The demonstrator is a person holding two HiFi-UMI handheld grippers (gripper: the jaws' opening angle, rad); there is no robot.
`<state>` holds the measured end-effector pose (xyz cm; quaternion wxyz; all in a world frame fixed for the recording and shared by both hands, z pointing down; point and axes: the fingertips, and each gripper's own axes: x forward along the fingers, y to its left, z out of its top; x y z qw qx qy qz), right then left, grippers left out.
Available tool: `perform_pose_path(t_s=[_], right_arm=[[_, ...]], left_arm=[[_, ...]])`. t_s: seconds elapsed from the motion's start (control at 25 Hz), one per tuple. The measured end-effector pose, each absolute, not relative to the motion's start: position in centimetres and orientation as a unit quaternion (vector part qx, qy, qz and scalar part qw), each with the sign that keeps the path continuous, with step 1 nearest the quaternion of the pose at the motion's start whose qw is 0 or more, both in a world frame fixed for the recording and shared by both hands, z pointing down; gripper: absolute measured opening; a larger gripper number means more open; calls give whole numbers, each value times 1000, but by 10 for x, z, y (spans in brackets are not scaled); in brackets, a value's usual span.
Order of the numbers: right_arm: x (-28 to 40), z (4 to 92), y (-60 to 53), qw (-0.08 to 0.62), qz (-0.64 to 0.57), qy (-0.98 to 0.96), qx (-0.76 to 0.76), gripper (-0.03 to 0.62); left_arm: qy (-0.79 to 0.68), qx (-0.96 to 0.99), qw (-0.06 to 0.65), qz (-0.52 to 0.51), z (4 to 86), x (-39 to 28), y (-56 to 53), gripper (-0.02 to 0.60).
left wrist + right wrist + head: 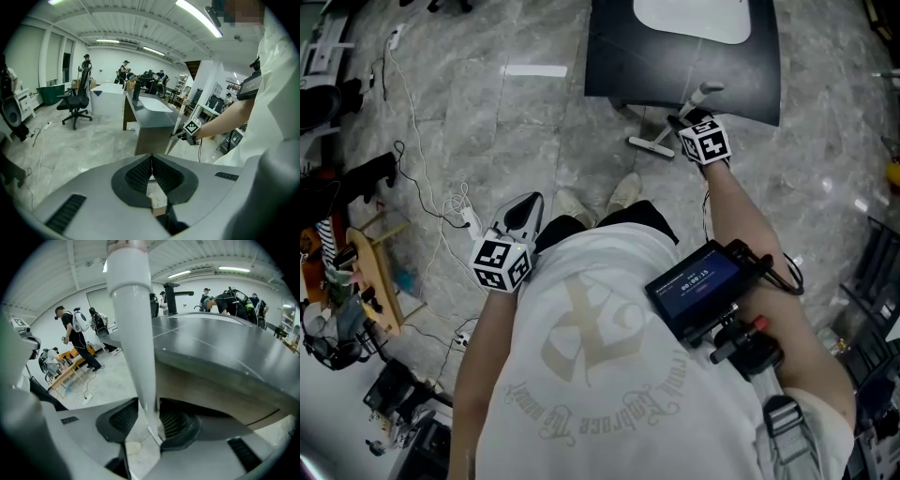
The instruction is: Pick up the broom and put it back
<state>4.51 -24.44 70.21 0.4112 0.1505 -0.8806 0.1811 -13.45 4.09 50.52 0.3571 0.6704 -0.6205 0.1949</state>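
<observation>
Two-jaw check: right gripper [149,418] has the white broom handle [133,333] between its jaws, gap on one side, so released, not clamped. It stands tilted beside the dark table [675,66], head [649,147] on the floor [534,141]. Left gripper [151,174] pinched together, empty. I'd back the right one straight off the handle, no sideways nudge, or it topples

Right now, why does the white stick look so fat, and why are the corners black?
Right gripper view: a wide-angle lens swells the white broom handle close to it and rounds the picture, leaving black corners. Left gripper view: same rounding, plus glare off the long ceiling light. Head view: sharp, one bright reflection on the glossy grey floor.
</observation>
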Motion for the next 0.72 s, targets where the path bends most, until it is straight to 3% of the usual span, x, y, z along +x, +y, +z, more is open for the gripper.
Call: perform_pose_path(t_s=[0.2,0.72], right_arm=[[50,701,-249,400,191,-879,173,195],[80,696,-241,349,235,-878,228,194]], left_arm=[[-615,677,354,195,508,-135,37,12],[-570,722,341,195,531,-134,-2,14]])
